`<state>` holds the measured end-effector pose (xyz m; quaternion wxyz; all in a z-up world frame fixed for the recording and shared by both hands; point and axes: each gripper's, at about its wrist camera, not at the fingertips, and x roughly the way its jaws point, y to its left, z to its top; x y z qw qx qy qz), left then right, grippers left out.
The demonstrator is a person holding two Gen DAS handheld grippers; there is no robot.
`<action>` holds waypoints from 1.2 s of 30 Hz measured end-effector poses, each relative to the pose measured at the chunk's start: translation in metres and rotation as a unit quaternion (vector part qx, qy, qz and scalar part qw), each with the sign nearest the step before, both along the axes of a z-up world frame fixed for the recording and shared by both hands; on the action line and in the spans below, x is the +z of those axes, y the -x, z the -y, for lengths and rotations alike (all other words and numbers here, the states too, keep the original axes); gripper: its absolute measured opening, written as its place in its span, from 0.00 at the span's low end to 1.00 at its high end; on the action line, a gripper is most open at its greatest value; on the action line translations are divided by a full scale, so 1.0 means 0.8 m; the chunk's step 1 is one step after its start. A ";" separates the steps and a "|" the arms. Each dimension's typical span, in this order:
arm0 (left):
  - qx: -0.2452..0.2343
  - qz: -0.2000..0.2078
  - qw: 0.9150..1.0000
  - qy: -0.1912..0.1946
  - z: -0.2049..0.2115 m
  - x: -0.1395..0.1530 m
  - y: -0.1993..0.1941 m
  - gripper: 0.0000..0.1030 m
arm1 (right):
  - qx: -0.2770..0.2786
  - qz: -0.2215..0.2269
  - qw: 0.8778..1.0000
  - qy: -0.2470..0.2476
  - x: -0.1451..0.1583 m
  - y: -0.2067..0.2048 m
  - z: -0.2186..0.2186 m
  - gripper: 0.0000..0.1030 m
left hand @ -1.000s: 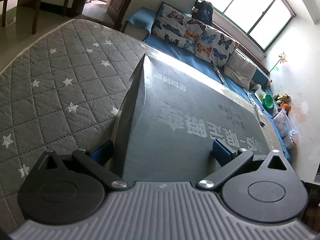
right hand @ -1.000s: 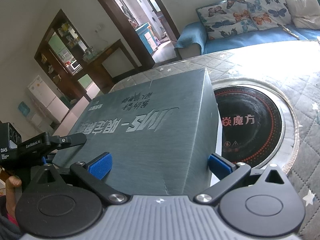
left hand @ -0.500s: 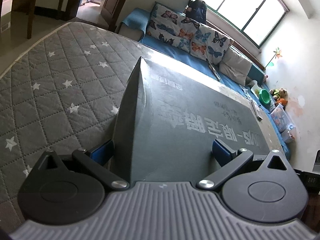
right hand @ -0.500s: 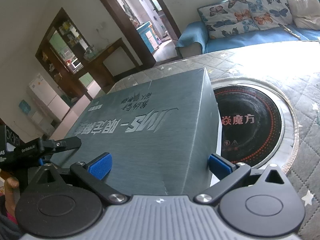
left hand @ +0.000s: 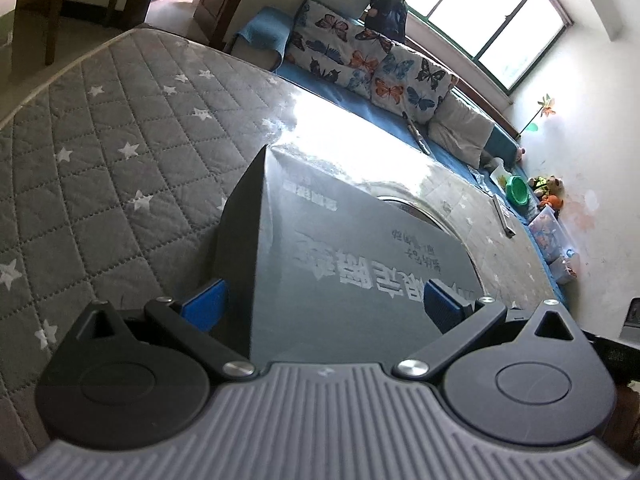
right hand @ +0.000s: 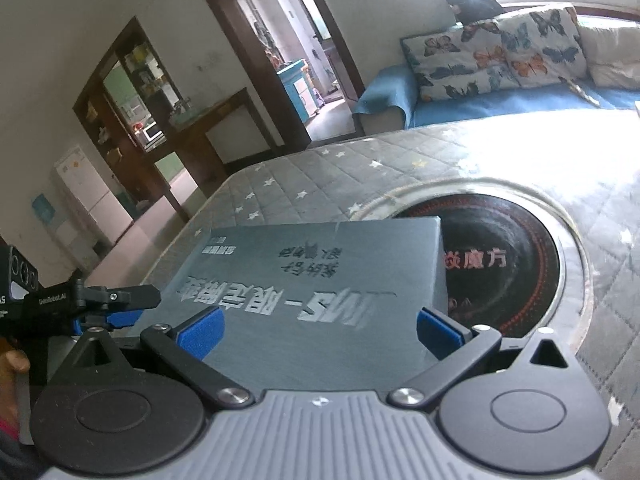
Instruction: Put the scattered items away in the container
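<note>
A large dark grey box with pale printed characters lies flat on the grey star-quilted table. In the right wrist view the box overlaps the near rim of a round black hob. My left gripper hangs wide open over one end of it, one blue pad beside the box's side face and the other above its top. At the opposite end my right gripper is equally wide open. The left gripper also shows in the right wrist view. No loose items show.
A blue sofa with butterfly cushions runs behind the table. Toys and a green bowl sit at its far end, and a slim remote-like bar lies on the table. A person's hand holds the left gripper. A doorway and dark cabinets stand beyond.
The box looks smaller and lower in both views, with more table and hob showing. Both grippers have drawn up and back from it. Finger spacing is unchanged.
</note>
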<state>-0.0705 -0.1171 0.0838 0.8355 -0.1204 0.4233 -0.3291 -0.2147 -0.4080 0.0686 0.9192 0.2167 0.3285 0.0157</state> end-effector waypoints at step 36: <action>0.070 -0.032 0.996 -0.036 -0.031 -0.039 -0.027 1.00 | -0.004 -0.036 0.997 -0.061 -0.037 0.001 0.011 1.00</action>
